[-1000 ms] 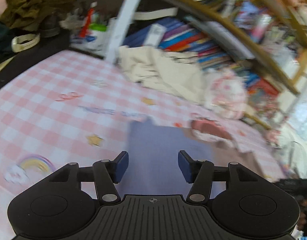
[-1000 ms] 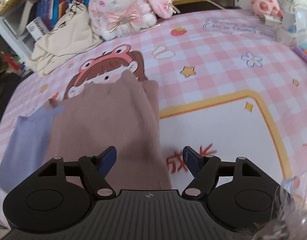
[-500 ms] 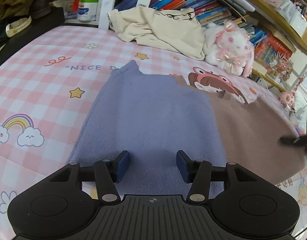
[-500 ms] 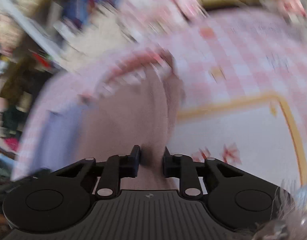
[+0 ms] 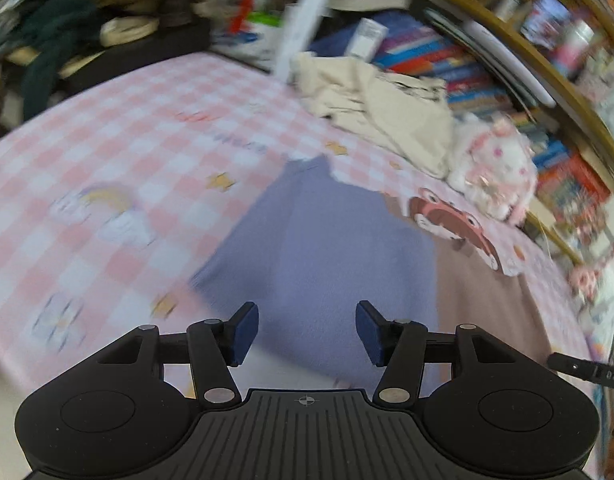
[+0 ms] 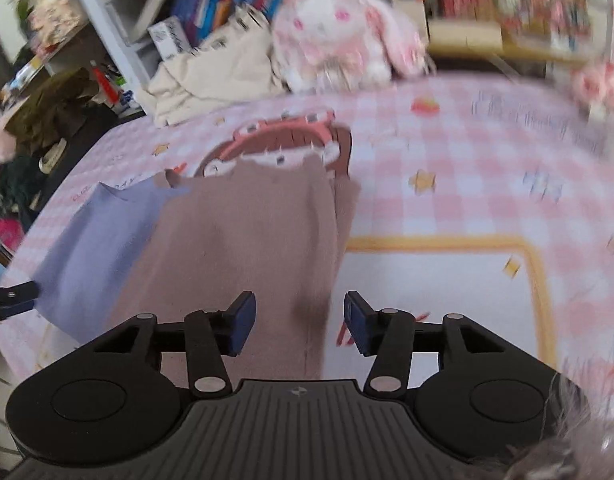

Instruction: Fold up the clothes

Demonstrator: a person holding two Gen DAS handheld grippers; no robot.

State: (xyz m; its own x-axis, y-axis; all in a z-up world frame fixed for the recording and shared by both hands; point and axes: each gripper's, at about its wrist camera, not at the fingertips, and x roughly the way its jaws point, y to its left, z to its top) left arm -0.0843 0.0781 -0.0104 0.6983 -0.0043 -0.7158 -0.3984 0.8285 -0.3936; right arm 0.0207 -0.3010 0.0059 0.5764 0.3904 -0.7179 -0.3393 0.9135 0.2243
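A two-tone garment lies flat on the pink checked table cover (image 5: 119, 168). Its lavender half (image 5: 327, 264) is under my left gripper (image 5: 307, 330), which is open and empty just above the near hem. Its brown half (image 6: 247, 248) lies under my right gripper (image 6: 299, 322), which is open and empty over the garment's right edge. The lavender half also shows in the right wrist view (image 6: 95, 248), and the brown half in the left wrist view (image 5: 487, 312). The left gripper's tip shows at the left edge of the right wrist view (image 6: 11, 300).
A cream cloth bag (image 5: 387, 108) and a pink plush rabbit (image 6: 339, 32) sit at the table's back edge, against shelves of books (image 5: 447, 64). Dark clothes (image 5: 59, 28) pile up at the far left. The cover (image 6: 487, 184) extends to the right of the garment.
My right gripper was nearly shut on the brown edge half a second ago and is now open. My left gripper has stayed open and shifted back toward the lavender hem.
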